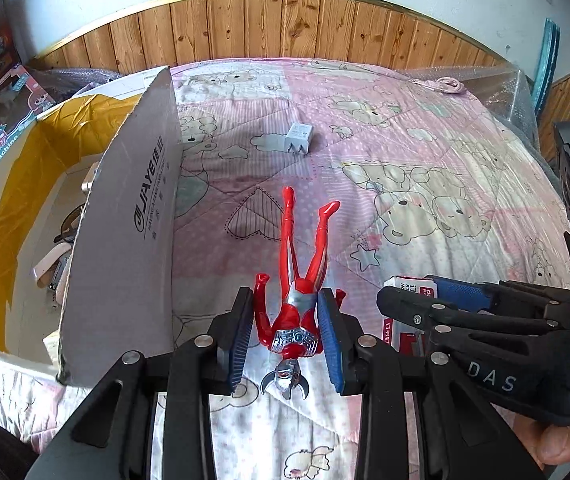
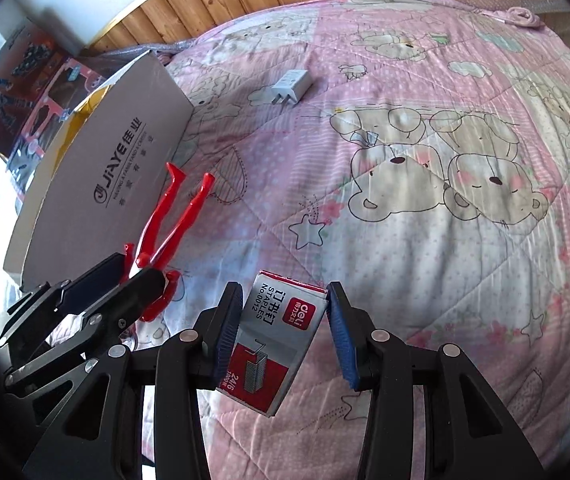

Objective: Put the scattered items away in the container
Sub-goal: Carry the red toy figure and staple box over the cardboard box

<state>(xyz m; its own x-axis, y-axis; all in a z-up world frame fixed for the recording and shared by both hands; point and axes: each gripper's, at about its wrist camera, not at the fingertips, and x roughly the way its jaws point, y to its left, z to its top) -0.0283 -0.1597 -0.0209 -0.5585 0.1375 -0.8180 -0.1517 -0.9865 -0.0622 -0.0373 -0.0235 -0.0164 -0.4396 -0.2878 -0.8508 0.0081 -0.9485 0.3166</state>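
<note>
A red and silver toy figure (image 1: 297, 308) lies head toward me on the pink bear quilt (image 1: 425, 168), and my left gripper (image 1: 286, 292) is shut on its torso. From the right wrist view its red legs (image 2: 173, 208) stick out past the left gripper (image 2: 133, 276). My right gripper (image 2: 285, 286) is shut on a grey and red staple box (image 2: 277, 336), held tilted just above the quilt (image 2: 425, 240). A white charger plug (image 1: 299, 138) (image 2: 289, 86) lies further back on the bed. The cardboard box (image 1: 125, 216) with yellow lining stands open at the left, its flap (image 2: 117, 168) raised.
Several small items, sunglasses among them, lie inside the cardboard box (image 1: 65, 232). Colourful toy cartons (image 1: 1, 120) lean behind it. Wood panelling (image 1: 285, 24) backs the bed. Bubble wrap (image 1: 505, 84) covers the far right corner. The right gripper (image 1: 409, 300) sits close beside the left one.
</note>
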